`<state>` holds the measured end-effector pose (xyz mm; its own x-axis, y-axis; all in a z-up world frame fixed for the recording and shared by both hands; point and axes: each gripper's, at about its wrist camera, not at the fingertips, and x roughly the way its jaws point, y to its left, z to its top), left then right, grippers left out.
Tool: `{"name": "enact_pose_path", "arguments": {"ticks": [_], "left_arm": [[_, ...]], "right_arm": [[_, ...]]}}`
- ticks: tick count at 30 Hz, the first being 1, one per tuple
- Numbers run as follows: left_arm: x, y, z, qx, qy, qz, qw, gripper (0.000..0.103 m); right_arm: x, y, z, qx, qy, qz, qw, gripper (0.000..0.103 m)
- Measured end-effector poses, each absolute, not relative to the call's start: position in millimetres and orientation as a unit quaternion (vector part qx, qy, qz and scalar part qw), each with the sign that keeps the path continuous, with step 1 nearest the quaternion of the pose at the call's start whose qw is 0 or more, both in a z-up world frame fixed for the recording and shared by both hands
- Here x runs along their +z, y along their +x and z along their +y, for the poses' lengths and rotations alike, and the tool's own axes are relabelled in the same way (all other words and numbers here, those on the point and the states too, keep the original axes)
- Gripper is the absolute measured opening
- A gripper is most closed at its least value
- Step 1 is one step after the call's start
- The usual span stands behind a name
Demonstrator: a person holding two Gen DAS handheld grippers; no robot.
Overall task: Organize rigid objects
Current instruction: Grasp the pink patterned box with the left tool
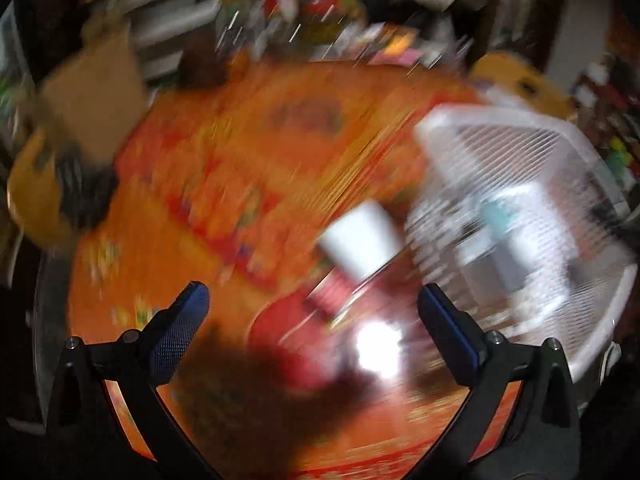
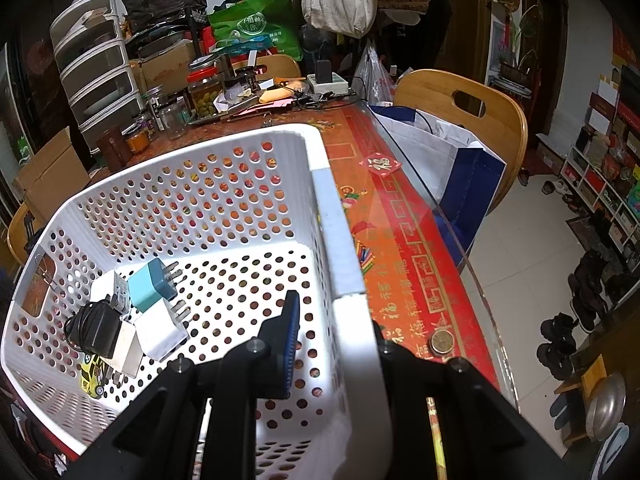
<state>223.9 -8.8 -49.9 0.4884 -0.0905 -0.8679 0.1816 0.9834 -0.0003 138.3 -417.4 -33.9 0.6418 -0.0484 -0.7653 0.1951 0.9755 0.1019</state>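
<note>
Basket [image 2: 332,208] stood on the table [image 2: 404,240], its right wall clamped by the right gripper [image 2: 336,332]. Chargers [image 2: 154,290] lay inside, far-left corner. Left gripper [image 1: 312,312] hung spread and empty over a blurred white object [image 1: 360,240], possibly a charger.

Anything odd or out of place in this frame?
Mostly fine. The white basket is tilted rather than flat, its side wall pinched by the right hand-held gripper. The chargers have slid into its low corner. The left wrist view is motion-blurred; the left hand-held gripper is open and empty.
</note>
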Motion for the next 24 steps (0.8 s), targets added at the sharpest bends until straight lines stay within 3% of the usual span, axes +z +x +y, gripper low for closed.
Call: {"name": "enact_pose_path", "arguments": {"ticks": [4,9,15,18,19,20,24], "left_arm": [[-89,231,-2,-0.083,0.033,0.527,0.845,0.099],[-101,229,-12,-0.095,0.047,0.516,0.850,0.097],[-108,231,-38,-0.085,0.079,0.501,0.858,0.077],[-112,235,-39,-0.089,0.062,0.498,0.860,0.056],[-112,236,-38,-0.095,0.048,0.498,0.860,0.041],[-111,236,-37,-0.101,0.037,0.497,0.861,0.036],[-106,228,-35,-0.089,0.033,0.473,0.876,0.036]], "right_arm": [[-34,138,-418,-0.068,0.086,0.420,0.901,0.019],[-34,139,-418,-0.072,0.084,0.422,0.900,0.019],[-34,138,-419,-0.073,0.083,0.422,0.900,0.019],[-34,138,-419,-0.073,0.083,0.423,0.900,0.019],[-34,138,-418,-0.073,0.083,0.423,0.900,0.019],[-34,138,-419,-0.073,0.083,0.423,0.900,0.019],[-34,138,-418,-0.073,0.083,0.422,0.900,0.019]]}}
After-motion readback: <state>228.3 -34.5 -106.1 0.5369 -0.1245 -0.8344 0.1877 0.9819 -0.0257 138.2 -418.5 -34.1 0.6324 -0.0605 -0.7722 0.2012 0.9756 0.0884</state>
